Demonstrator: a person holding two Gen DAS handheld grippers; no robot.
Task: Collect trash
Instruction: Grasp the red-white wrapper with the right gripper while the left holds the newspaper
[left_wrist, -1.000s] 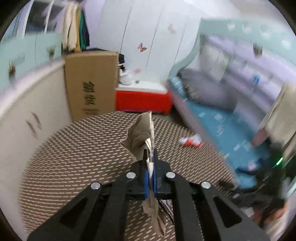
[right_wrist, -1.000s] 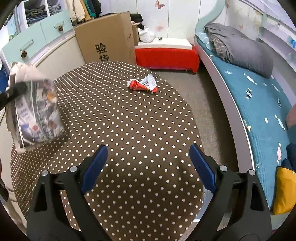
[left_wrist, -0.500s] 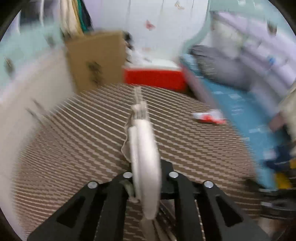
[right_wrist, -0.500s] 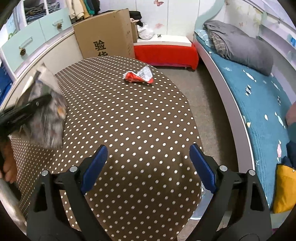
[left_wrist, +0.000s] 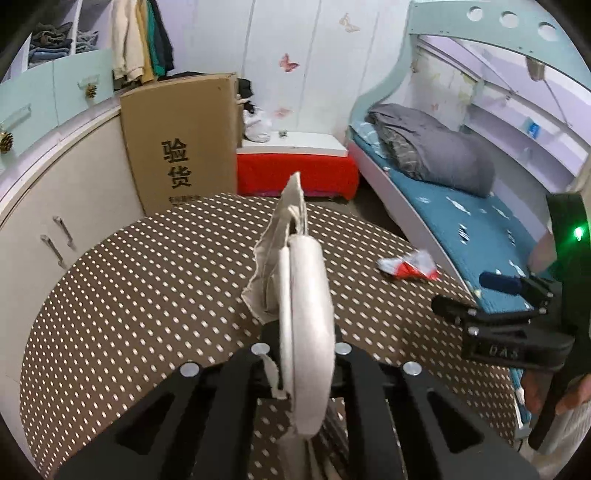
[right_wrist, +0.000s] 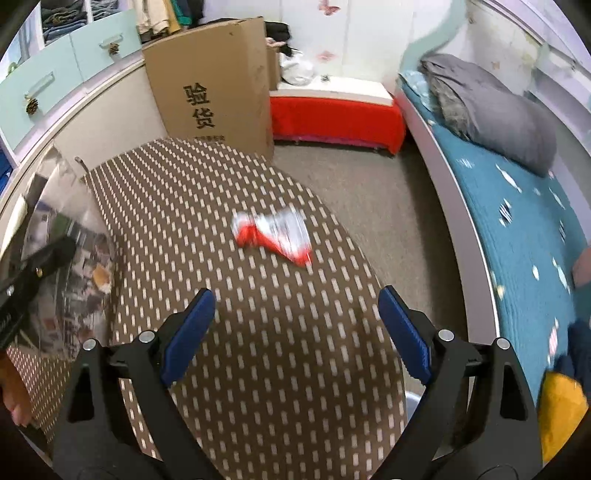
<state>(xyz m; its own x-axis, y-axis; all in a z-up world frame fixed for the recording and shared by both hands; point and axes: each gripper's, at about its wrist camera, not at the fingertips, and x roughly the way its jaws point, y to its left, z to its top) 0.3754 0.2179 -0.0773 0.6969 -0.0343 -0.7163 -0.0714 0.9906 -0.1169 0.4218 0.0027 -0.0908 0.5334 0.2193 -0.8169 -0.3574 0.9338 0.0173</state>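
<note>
The left gripper (left_wrist: 301, 354), jaws clamped on a bag (left_wrist: 295, 295), hangs over the dotted table (left_wrist: 147, 288).

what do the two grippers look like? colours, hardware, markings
Left gripper: black angular linkage arms with triangular cutouts and silver pivot screws. Right gripper: same black frame and screws, ribbed blue pads on both fingers. From the left camera its body shows faint lettering and a green light.

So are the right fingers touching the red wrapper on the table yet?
Apart. The right wrist view shows the open right gripper short of the red wrapper, with dotted tablecloth between them.
</note>
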